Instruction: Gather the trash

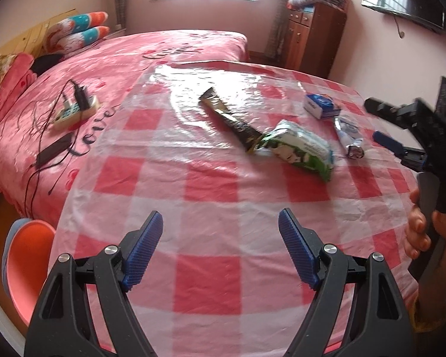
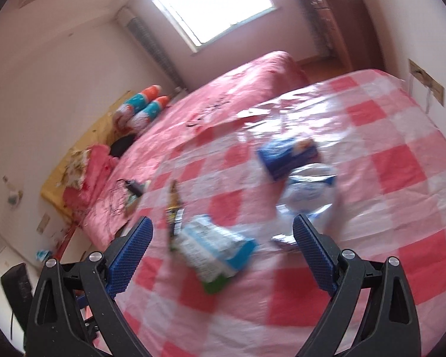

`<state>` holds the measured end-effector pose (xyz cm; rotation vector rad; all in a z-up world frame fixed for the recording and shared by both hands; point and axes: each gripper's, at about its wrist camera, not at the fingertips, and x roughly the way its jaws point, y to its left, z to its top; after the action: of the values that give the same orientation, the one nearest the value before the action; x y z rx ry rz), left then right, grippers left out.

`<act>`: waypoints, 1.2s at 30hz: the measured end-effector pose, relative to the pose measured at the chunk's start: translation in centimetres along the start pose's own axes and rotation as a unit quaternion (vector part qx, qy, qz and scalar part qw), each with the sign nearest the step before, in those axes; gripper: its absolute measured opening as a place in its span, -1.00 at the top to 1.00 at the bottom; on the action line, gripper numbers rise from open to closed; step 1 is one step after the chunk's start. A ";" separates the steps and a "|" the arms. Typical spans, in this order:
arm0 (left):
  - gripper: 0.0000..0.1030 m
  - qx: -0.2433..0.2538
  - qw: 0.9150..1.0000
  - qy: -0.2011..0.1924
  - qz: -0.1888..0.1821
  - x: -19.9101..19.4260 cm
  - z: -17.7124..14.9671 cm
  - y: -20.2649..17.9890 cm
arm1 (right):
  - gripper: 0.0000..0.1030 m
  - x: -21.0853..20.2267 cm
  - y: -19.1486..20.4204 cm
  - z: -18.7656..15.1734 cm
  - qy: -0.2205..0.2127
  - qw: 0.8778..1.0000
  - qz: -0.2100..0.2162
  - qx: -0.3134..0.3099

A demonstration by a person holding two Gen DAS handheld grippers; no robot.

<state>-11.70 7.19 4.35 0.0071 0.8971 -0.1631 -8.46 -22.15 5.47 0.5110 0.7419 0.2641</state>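
Trash lies on a table with a red-and-white checked cloth (image 1: 211, 187): a long dark wrapper (image 1: 229, 119), a green-and-white packet (image 1: 300, 148), a small blue-and-white box (image 1: 322, 105) and a clear silvery wrapper (image 1: 349, 136). My left gripper (image 1: 220, 245) is open and empty over the near part of the cloth. My right gripper (image 2: 221, 245) is open above the green-and-white packet (image 2: 214, 250), with the blue box (image 2: 288, 156) and the clear wrapper (image 2: 307, 192) beyond it. The right gripper also shows at the right edge of the left wrist view (image 1: 380, 122).
A bed with a pink cover (image 1: 110, 68) stands behind the table, with a power strip and cables (image 1: 74, 108) on it. An orange stool (image 1: 29, 264) is at the table's left. A wooden cabinet (image 1: 312, 35) stands in the far corner.
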 end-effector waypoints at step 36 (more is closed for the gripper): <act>-0.11 -0.065 0.993 0.065 0.073 17.1 14.9 -0.2 | -0.83 4.9 -3.4 2.7 0.039 0.992 -0.115 -0.016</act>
<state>10.38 3.48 0.34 -0.0385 1.0322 0.0323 -2.92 -23.99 2.50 0.3810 0.8644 0.0808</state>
